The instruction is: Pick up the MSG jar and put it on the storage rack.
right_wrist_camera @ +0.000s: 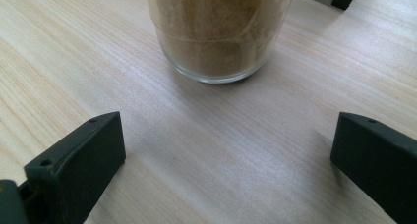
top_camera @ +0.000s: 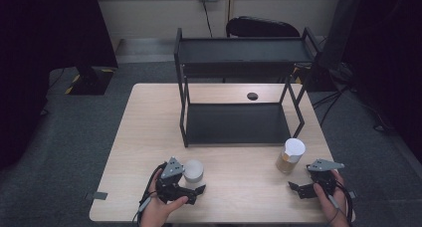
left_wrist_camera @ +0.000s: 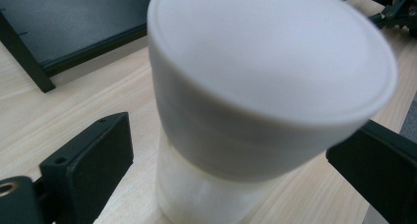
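We work at a wooden table [top_camera: 149, 137] that carries a black two-tier shelf [top_camera: 239, 82] along its far half.

**Left gripper.** We hold the left gripper [top_camera: 195, 183] at about 7 o'clock on the table. Its jaws stand wide apart on either side of a white-lidded jar [top_camera: 193, 171]. In the left gripper view the jar [left_wrist_camera: 255, 101] sits between the two black jaws; a gap shows between the left jaw and the jar wall, and the right jaw lies just beside the lid's edge, where we cannot tell whether it touches. We read no pressing contact, so the jaws are open around the jar, not clamped on it. The jar stands upright on the table, toward 12 o'clock from our left hand [top_camera: 161, 207].

**Right gripper.** We hold the right gripper [top_camera: 298, 189] at about 5 o'clock on the table. Its jaws are spread wide with bare wood between them. A second jar [top_camera: 290, 156], clear glass with brown contents and a white lid, stands near the gripper toward 11 o'clock from it. In the right gripper view this glass jar [right_wrist_camera: 216, 32] is ahead of the jaw tips, apart from both.

**Relative layout.** The two jars are well apart. The glass jar stands just beside the shelf's front right leg. A small dark disc [top_camera: 252, 96] lies on the table behind the shelf's lower tier.
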A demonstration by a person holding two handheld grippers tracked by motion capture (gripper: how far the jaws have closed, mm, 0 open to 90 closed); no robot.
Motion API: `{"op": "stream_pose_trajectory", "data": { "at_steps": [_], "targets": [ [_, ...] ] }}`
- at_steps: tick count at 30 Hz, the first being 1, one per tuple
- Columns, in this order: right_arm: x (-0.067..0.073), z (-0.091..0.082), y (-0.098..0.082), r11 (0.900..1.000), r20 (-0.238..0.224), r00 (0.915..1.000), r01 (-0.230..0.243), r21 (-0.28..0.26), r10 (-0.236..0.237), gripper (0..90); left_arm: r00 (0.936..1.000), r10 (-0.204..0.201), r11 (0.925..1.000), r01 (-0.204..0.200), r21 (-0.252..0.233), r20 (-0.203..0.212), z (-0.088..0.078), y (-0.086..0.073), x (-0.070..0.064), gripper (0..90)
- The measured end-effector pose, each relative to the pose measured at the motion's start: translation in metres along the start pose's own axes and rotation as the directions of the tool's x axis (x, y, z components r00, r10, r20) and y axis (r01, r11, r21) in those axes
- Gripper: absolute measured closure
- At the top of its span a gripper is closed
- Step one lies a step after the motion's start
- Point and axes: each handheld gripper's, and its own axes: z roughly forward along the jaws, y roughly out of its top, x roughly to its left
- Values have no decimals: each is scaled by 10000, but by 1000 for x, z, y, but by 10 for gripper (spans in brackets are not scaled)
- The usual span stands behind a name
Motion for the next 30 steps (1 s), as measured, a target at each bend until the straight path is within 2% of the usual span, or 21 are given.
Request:
{"op": "stream_pose_trajectory", "data": {
  "at_steps": [15,23,26,30],
  "targets": [
    [0,0,0,10000,1,10000,-3,0,3,0,10000,6,10000,-6,42,69,2,6,1,157],
    [0,0,0,10000,1,10000,-7,3,7,0,9999,147,9998,-147,156,-1,3,10,0,225],
    [0,0,0,10000,3,10000,2,1,-2,0,10000,36,9999,-36,96,6,3,9,2,258],
    [0,0,0,10000,7,10000,-5,1,5,0,9999,143,9999,-143,11,-15,4,8,1,285]
  ]
}}
